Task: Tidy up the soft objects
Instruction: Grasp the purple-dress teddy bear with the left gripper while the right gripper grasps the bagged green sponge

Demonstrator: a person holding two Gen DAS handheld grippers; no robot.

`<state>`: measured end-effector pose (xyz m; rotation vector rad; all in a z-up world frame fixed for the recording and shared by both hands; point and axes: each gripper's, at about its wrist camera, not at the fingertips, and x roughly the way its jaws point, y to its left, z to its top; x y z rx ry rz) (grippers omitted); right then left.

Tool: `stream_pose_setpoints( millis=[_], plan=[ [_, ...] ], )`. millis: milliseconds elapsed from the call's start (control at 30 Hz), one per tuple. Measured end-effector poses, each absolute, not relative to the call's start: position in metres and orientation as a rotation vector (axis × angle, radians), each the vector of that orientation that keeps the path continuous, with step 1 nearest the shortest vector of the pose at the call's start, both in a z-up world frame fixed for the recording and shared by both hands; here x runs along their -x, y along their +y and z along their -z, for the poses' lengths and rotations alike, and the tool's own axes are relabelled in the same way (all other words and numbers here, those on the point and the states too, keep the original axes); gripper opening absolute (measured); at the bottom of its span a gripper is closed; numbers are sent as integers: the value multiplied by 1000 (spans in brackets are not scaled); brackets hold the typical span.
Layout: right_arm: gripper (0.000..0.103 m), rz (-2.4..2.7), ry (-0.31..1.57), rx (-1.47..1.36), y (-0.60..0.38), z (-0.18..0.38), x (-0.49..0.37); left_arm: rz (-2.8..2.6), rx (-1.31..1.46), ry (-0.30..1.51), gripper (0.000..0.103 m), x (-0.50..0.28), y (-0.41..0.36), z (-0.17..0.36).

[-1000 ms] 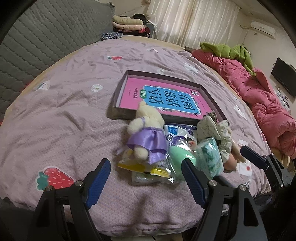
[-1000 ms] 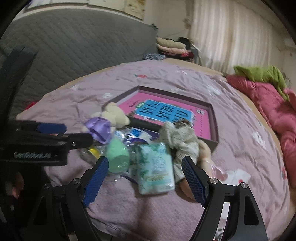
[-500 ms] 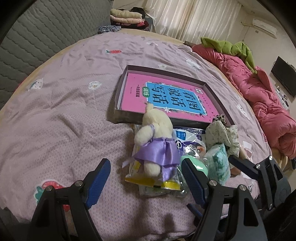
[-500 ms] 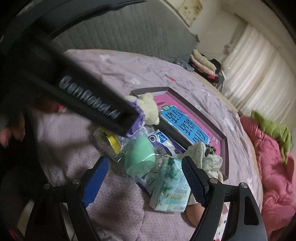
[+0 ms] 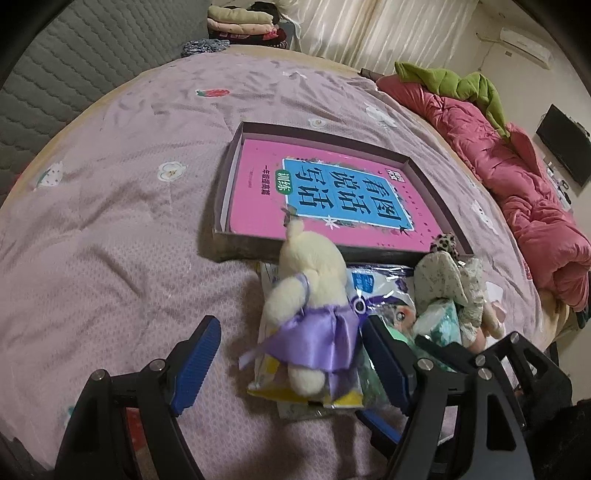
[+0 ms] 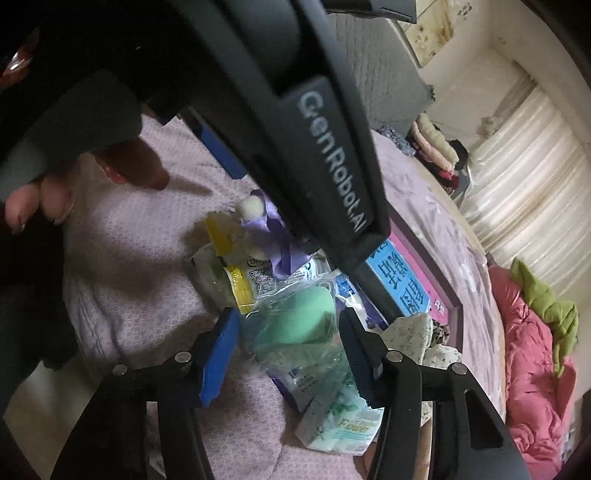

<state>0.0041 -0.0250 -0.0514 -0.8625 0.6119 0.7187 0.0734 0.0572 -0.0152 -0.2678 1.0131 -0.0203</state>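
A wide bed under a mauve bedspread [image 5: 122,221] printed with strawberries and flowers fills the room, backed by a grey quilted headboard [image 5: 85,62]. Pale pleated curtains [image 5: 388,33] hang behind it, with folded clothes [image 5: 243,22] stacked near them. On the cream wall are an air conditioner [image 5: 524,44] and a dark television [image 5: 563,149]; a crumpled pink duvet [image 5: 517,192] lies along the bed's edge.

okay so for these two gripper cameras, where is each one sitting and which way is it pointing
Left wrist: rides the left gripper, low over the bed, facing the cream teddy and the shallow box beyond; its open blue-padded fingers show.
Right wrist: rides the right gripper, aimed down at the bagged green sponge; its open fingers, the left gripper's body and a hand show.
Shared: teddy, box, tissue pack.
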Motion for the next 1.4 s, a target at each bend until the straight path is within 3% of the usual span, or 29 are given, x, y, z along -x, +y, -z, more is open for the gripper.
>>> stream_pose_setpoints(
  millis=[200,367,633,733,1067,1400],
  plan=[
    [58,-714,680,845,-29,62,-25,56,224,1053,78,-86,49,23],
    [52,-753,735,719,-43,53,-46,82,204,1091,77,-92,41,32],
    [51,-794,763,506,-72,36,-77,138,301,1081,42,-97,56,31],
    [51,-804,776,406,-77,29,-82,167,365,1064,38,-94,65,29],
    [51,-775,743,175,-101,-1,-91,211,376,951,37,-90,66,8],
    [51,-661,666,131,-124,-26,-101,167,331,865,37,-102,61,-4]
  ],
)
